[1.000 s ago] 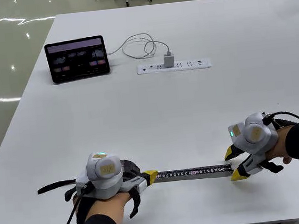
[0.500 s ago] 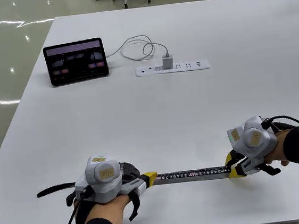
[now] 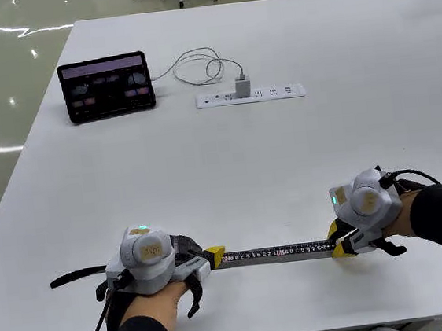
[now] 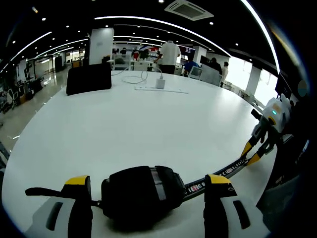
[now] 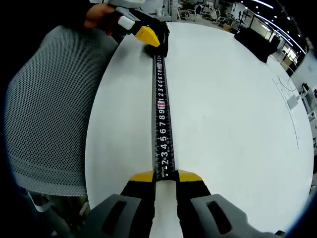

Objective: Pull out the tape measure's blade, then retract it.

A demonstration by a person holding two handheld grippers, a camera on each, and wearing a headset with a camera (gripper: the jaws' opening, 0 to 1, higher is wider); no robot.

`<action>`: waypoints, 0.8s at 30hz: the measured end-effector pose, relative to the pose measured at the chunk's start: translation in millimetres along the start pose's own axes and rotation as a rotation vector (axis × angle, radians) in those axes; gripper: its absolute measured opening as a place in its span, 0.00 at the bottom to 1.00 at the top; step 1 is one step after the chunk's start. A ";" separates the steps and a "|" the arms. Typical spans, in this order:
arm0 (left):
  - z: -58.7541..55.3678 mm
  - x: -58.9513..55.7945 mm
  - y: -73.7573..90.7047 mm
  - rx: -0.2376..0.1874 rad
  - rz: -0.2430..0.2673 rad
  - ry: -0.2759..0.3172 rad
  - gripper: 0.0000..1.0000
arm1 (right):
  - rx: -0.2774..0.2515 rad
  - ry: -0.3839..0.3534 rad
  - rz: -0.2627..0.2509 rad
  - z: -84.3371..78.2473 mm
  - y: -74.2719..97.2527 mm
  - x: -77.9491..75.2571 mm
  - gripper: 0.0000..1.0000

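The tape measure lies along the bottom of the head view, near the front edge of the white table (image 3: 284, 167). Its black case (image 4: 138, 198) is at lower left and the blade (image 5: 161, 109) is drawn out flat to the right. The right gripper (image 5: 164, 176) has its jaws pressed together on the blade's far end, pinching it just past the first numbers. The left gripper (image 4: 147, 179) has its jaws spread to either side of the case. A sliver of gap shows on the side where the blade leaves, so I cannot tell whether they really clamp it. That is probably the main risk: if the case is only loosely fenced in, any further pull may drag it across the table instead of drawing out more blade. The thin pinch at the tip is the other weak spot. If it slips, the spring would likely whip the blade back and slam the hook into the case. For the retract, letting go all at once could cause the same snap, and moving the right gripper off the line of the blade could twist or kink it.
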State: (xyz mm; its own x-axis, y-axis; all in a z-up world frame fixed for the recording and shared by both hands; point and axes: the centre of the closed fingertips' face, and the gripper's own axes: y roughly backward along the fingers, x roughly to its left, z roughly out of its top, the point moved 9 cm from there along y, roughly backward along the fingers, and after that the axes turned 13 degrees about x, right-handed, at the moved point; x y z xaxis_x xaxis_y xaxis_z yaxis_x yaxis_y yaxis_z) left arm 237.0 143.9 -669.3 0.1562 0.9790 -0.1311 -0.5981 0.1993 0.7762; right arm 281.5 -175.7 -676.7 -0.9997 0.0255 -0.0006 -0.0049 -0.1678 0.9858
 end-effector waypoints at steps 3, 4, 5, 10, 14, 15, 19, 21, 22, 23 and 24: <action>-1.8 0.8 -3.4 0.011 -0.016 0.021 0.86 | -0.007 -0.028 -0.003 -1.2 0.0 0.6 0.11; -2.0 0.1 -3.9 0.010 -0.021 0.028 0.86 | -0.005 -0.035 -0.006 -0.8 0.0 1.6 0.11; -1.8 -0.3 -3.6 0.009 -0.019 0.025 0.84 | 0.000 -0.039 -0.009 -0.3 0.1 2.0 0.11; -1.9 0.0 -4.6 0.015 -0.015 0.029 0.75 | 0.029 -0.053 -0.009 2.5 0.1 1.7 0.11; -2.8 4.5 -6.0 0.026 0.000 0.038 0.68 | 0.034 -0.068 -0.007 2.0 0.2 1.3 0.11; -2.8 4.0 -6.0 0.026 -0.003 0.041 0.68 | 0.033 -0.071 -0.006 1.8 0.1 1.3 0.11; -2.8 4.1 -6.2 0.032 -0.003 0.035 0.68 | 0.029 -0.082 -0.005 1.3 -0.4 1.2 0.11; -2.7 5.3 -7.1 0.047 -0.012 0.042 0.68 | 0.027 -0.085 -0.005 1.2 -0.5 1.2 0.11; -2.3 4.9 -7.0 0.052 -0.011 0.034 0.67 | 0.025 -0.086 -0.005 1.2 -0.6 1.2 0.11; -2.1 4.2 -7.3 0.057 -0.005 0.023 0.67 | 0.024 -0.087 -0.005 1.0 -0.7 1.2 0.11; -2.6 3.1 -7.1 0.059 0.001 0.014 0.67 | 0.022 -0.090 -0.005 0.7 -0.8 1.1 0.11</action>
State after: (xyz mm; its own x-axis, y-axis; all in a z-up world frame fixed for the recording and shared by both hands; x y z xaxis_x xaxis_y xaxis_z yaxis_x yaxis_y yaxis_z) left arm 239.7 145.6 -676.9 0.1441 0.9798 -0.1390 -0.5511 0.1961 0.8111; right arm 280.4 -174.9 -677.3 -0.9933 0.1154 0.0084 -0.0086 -0.1455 0.9893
